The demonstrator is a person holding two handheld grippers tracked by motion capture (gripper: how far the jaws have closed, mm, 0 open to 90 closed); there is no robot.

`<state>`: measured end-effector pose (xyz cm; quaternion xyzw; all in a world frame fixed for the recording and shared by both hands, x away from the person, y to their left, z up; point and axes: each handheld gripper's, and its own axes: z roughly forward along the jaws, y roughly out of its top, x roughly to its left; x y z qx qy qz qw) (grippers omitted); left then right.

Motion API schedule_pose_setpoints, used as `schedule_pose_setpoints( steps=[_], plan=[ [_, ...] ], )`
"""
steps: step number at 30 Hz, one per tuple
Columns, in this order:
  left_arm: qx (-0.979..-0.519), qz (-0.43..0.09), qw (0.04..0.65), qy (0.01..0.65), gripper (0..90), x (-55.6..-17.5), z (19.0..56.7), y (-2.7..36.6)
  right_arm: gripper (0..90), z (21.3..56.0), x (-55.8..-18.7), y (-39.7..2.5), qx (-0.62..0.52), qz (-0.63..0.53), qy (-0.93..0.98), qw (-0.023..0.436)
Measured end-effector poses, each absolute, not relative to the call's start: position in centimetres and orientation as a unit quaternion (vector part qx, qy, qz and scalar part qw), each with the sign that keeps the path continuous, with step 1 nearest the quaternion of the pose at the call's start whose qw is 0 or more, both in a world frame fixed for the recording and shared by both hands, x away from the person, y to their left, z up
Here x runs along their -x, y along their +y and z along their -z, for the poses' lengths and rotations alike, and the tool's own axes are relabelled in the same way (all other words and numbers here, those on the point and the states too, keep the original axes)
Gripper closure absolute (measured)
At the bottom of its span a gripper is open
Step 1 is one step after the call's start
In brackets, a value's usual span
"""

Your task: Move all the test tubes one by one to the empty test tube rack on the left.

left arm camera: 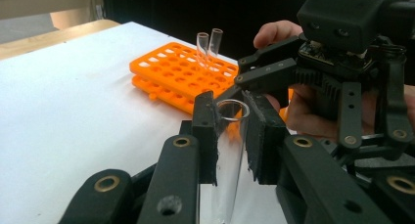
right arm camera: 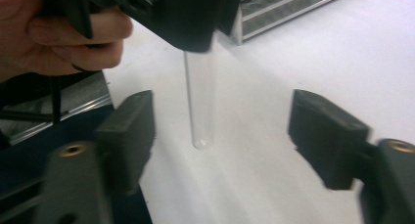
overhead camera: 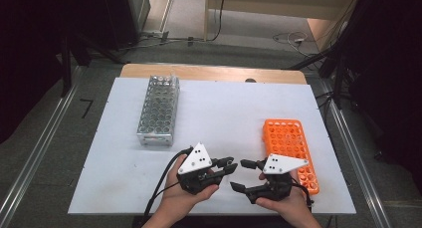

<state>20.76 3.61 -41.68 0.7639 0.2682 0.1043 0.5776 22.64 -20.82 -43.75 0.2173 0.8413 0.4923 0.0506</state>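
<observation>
Left hand-held gripper (left arm camera: 229, 136) clamps clear tube (left arm camera: 227, 155); orange rack (left arm camera: 171, 70) beyond.

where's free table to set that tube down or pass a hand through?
Widest bare patch of the white table: between the metal rack and orange rack. Near-left corner below the metal rack is also free. Crowded: near edge, where left hand-held gripper holding the glass tube faces the open right hand-held gripper.
</observation>
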Motion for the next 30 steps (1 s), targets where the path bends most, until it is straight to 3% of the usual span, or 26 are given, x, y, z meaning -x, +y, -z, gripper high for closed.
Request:
schedule_pose_setpoints(
  steps=[7, 30],
  plan=[
    [-0.759, -0.116, 0.578, 0.276, 76.4, -21.1, 41.3, 4.5, 0.0, 43.5, -23.1, -22.4, -0.234, -0.497, 0.834, 0.058],
    [-0.735, -0.174, 0.574, 0.317, 76.5, -24.1, 38.8, 8.8, 0.0, 43.0, -24.2, -28.2, -0.283, -0.510, 0.807, 0.093]
  ],
)
